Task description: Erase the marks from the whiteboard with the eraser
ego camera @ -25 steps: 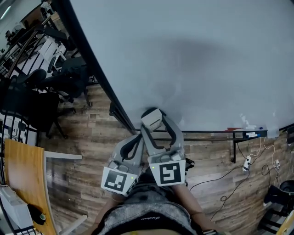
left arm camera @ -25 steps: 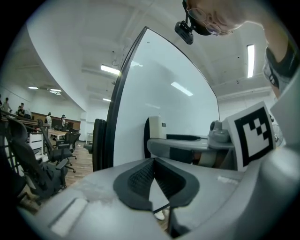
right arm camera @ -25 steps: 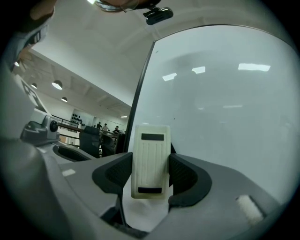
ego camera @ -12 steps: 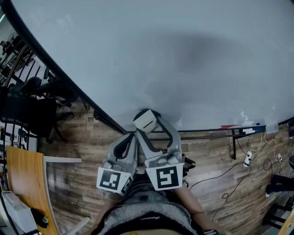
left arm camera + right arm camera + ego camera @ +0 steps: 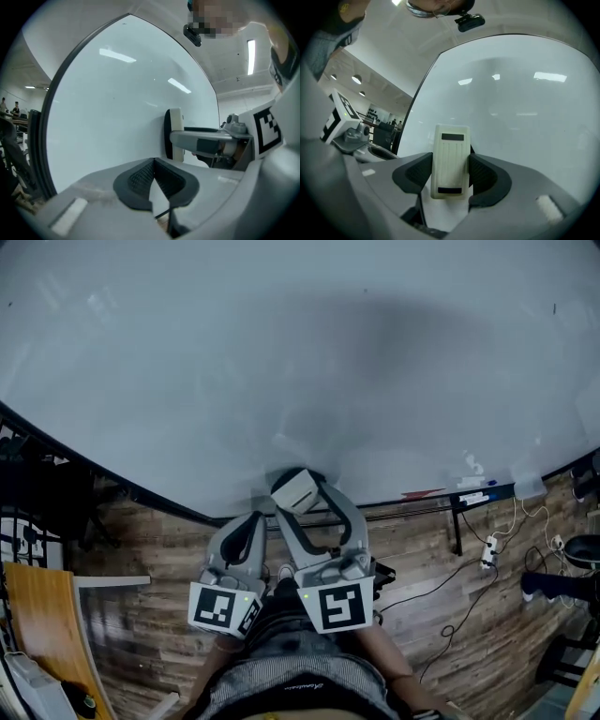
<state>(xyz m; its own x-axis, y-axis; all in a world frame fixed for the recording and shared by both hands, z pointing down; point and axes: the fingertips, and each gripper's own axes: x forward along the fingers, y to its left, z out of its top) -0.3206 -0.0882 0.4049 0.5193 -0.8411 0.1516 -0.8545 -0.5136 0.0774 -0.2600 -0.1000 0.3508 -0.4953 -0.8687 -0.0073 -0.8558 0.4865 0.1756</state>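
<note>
While the eraser (image 5: 450,159) stands clamped between the jaws of the right gripper (image 5: 450,176), its long axis running out along them, we see its dark felt face turned to the whiteboard (image 5: 300,362), near the lower edge; contact we cannot confirm. The left gripper (image 5: 154,180), jaws together and empty, sits just beside, further back. No marks show clearly.

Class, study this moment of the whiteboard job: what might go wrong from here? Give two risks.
1. The right gripper pinches the eraser by its sides alone; pressing on the whiteboard may twist or slip it.
2. The left gripper hangs close beside it, so a leftward stroke may knock them together.
</note>
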